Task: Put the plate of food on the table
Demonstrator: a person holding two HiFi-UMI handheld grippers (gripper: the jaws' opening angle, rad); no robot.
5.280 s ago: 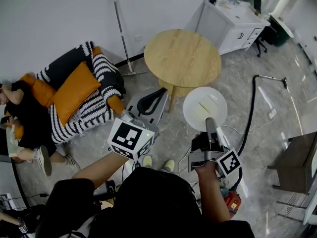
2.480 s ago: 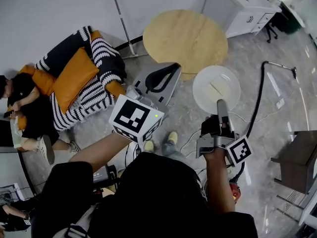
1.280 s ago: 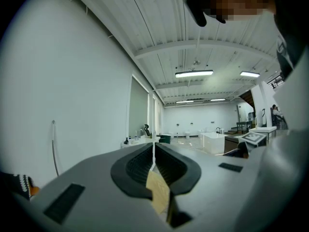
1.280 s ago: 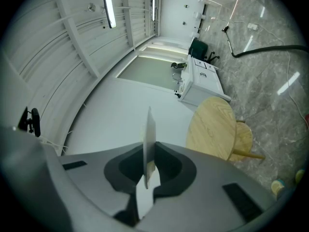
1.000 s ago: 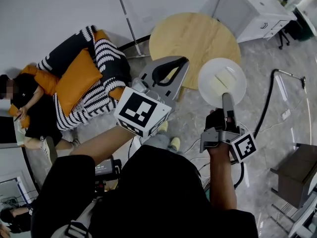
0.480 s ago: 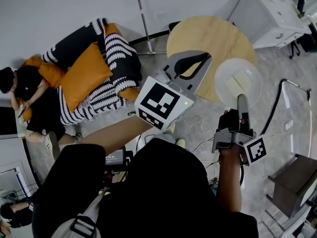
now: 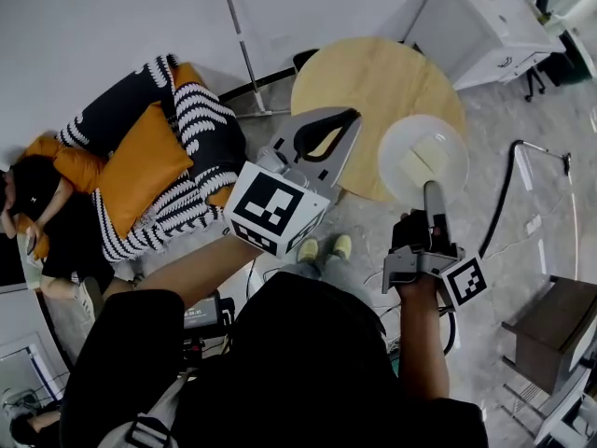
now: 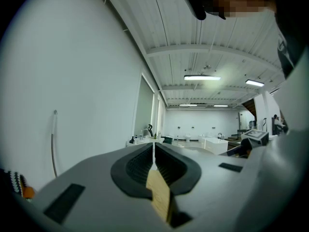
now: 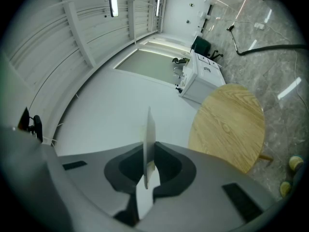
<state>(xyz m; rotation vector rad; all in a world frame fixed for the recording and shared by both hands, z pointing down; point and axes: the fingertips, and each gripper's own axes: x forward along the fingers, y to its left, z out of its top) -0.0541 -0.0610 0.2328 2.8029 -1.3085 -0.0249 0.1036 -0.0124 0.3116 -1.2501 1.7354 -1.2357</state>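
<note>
A white plate (image 7: 424,160) with pale yellow food pieces (image 7: 416,163) hangs level over the near right edge of the round wooden table (image 7: 364,82). My right gripper (image 7: 431,189) is shut on the plate's near rim. In the right gripper view the plate (image 9: 149,139) shows edge-on, pinched between the jaws of the right gripper (image 9: 147,170), with the table (image 9: 229,129) beyond it. My left gripper (image 7: 345,118) is held over the table's near left edge, shut and with nothing in it. In the left gripper view the left gripper (image 8: 153,153) has its jaws pressed together.
A striped sofa (image 7: 201,110) with orange cushions stands at the left, and a person (image 7: 42,217) sits beside it. A white cabinet (image 7: 485,17) is behind the table. A black hose (image 7: 499,203) and cables lie on the floor at the right, near a dark stand (image 7: 550,325).
The person has walked up to the table. The plate, earlier over the floor short of it, now hangs over its near right edge. Both grippers stay shut.
</note>
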